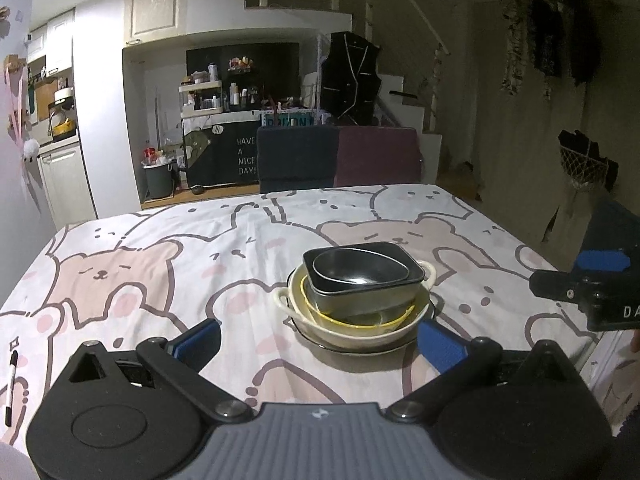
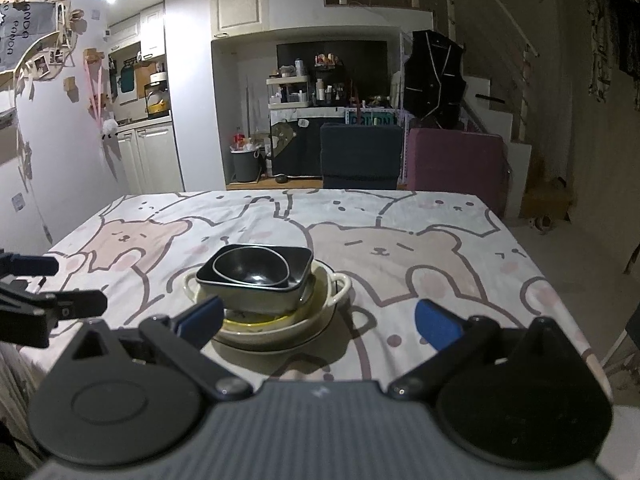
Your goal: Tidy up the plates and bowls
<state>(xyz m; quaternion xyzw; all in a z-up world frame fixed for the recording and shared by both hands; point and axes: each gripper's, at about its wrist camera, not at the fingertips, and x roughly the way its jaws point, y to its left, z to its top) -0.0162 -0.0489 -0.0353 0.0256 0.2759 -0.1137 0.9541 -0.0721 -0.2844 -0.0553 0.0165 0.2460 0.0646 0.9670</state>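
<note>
A stack of dishes stands on the bear-print tablecloth (image 1: 160,264). From the bottom up: a dark-rimmed plate (image 1: 404,346), a cream two-handled bowl (image 1: 360,334), a yellow-rimmed bowl (image 1: 384,322), a black rectangular dish (image 1: 360,292) and a small dark round bowl (image 1: 356,268) on top. The same stack shows in the right wrist view, with the cream bowl (image 2: 336,288) under the black dish (image 2: 256,300). My left gripper (image 1: 320,342) is open, close in front of the stack. My right gripper (image 2: 320,320) is open too, empty, with the stack just ahead of its left finger.
A black pen (image 1: 11,384) lies at the table's near left edge. Two chairs, dark blue (image 1: 298,158) and maroon (image 1: 378,156), stand at the far side. The right gripper (image 1: 592,284) shows at the right edge of the left view. Bare cloth spreads left and right of the stack.
</note>
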